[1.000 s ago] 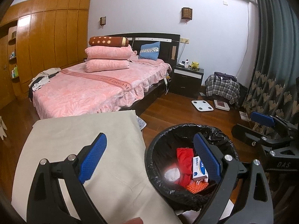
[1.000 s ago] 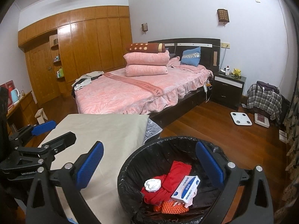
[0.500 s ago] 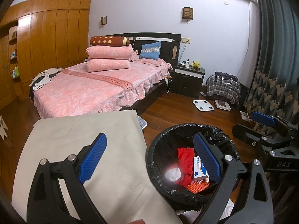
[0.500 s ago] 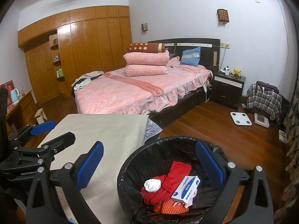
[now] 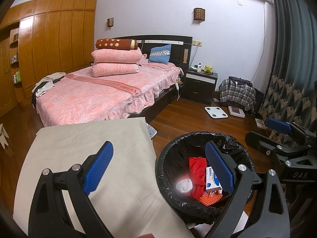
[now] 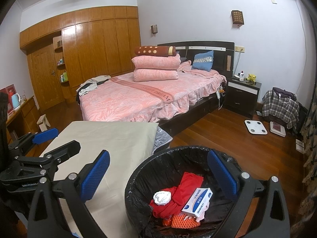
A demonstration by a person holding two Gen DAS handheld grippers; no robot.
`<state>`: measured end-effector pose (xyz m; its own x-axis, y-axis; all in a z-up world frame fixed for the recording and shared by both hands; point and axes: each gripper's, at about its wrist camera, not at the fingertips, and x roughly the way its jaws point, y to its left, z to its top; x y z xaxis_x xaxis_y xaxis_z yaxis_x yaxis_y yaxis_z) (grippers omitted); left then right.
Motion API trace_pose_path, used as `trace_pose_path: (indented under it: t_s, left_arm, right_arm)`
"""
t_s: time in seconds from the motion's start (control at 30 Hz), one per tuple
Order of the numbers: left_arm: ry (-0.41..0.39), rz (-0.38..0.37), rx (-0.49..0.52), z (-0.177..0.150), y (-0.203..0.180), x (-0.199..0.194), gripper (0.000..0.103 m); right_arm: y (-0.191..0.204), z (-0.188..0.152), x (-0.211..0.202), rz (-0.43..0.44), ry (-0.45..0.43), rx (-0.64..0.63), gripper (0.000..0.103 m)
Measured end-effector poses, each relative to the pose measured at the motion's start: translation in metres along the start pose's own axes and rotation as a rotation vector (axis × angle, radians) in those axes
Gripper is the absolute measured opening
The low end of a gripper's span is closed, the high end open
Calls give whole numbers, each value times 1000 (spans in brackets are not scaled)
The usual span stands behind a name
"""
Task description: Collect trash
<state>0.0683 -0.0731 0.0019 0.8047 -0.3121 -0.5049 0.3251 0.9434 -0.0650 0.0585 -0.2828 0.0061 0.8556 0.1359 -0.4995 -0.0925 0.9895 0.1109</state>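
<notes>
A round bin lined with a black bag stands on the floor beside a table under a beige cloth. Inside lie a red cloth, a crumpled white paper ball, a white and blue box and an orange mesh piece. My left gripper hangs open over the table edge and the bin, nothing between its blue pads. My right gripper is open too, above the bin's near rim, empty. Each gripper shows at the side of the other's view.
A pink bed with stacked pillows fills the middle of the room. A dark nightstand, a plaid-covered bag and white scales sit on the wooden floor by the patterned curtain. Wooden wardrobes line the left wall.
Both views have shifted only slightly; the grippers stay open and the trash in the bin has not moved.
</notes>
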Motion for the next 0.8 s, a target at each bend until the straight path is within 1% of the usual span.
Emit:
trace_pose_path:
  t_s: [0.8]
  left_arm:
    - [0,2,1,1,1,0,91]
  right_arm:
    - [2,1,1,1,0,-3,97]
